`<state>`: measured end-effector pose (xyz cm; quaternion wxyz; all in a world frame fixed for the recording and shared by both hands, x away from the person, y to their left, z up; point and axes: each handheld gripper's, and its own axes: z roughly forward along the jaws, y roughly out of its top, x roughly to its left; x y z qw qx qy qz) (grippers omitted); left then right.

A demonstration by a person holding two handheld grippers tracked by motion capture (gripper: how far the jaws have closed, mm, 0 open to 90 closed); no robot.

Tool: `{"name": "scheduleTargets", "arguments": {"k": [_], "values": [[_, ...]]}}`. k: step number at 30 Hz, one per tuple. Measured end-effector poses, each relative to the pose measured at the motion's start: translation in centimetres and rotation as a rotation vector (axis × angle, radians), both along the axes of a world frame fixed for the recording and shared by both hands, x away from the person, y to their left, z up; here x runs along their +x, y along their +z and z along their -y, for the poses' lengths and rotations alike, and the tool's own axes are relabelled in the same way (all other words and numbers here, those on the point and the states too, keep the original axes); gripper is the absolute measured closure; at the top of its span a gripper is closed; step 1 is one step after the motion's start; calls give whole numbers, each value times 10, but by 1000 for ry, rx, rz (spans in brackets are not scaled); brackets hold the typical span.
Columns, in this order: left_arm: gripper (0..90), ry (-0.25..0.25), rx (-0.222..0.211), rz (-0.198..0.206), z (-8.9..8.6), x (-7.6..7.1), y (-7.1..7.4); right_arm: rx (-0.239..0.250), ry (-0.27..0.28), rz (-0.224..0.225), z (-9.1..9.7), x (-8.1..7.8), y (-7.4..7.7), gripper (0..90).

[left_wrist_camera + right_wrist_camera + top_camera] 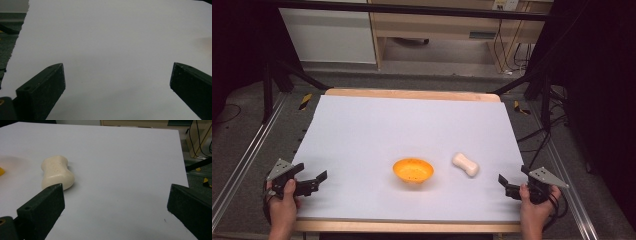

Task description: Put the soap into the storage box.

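An orange bowl (413,170) sits on the white table sheet (402,125), near the front middle. Just right of it lies a cream, bone-shaped lump (465,164), flat on the sheet. At the front left corner a hand holds my left gripper (312,175), jaws wide apart and empty (117,72) over bare sheet. My right gripper (512,177) is at the front right edge, open too, with nothing between its jaws (116,192). In the right gripper view the cream lump (57,171) lies ahead and to the left, just beyond the left jaw tip and apart from it.
The table's wooden edge (412,94) shows at the back and front. Metal rails (242,165) run along both sides on the grey floor. Black stand legs (287,75) and cables (542,135) are at the far corners, with a wooden cabinet (437,25) behind.
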<state>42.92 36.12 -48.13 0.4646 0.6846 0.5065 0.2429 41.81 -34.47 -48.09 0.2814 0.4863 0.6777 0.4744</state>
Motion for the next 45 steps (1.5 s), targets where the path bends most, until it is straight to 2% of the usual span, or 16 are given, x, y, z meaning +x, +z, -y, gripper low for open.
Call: {"name": "scheduleTargets", "arguments": {"k": [2,6,15,18,23,25,26,27,28,35,36,45], "values": [[0,0,1,1,0,0,0,-4,3,-1,0,0,0,14],[0,0,-1,3,0,0,0,-11,26,-31,-1,2,2,5],[0,-2,3,3,0,0,0,-149,48,-142,-12,14,17,5],[0,-3,3,3,0,0,0,-215,67,-184,-15,21,19,4],[0,-3,6,3,0,0,0,-267,92,-244,-20,29,28,4],[0,-5,5,3,0,0,0,-302,106,-294,-24,35,33,5],[0,-5,5,3,0,0,0,-302,106,-294,-24,35,33,5],[0,-4,1,0,0,0,0,-322,111,-300,-25,36,33,5],[0,-3,1,0,0,0,0,-334,113,-317,-26,38,34,5],[0,-4,0,0,0,0,0,-376,144,-387,-33,49,39,5],[0,-4,1,0,0,0,0,-382,160,-411,-35,52,40,5],[0,-5,1,-1,0,0,0,-426,189,-485,-44,64,44,5]]}}
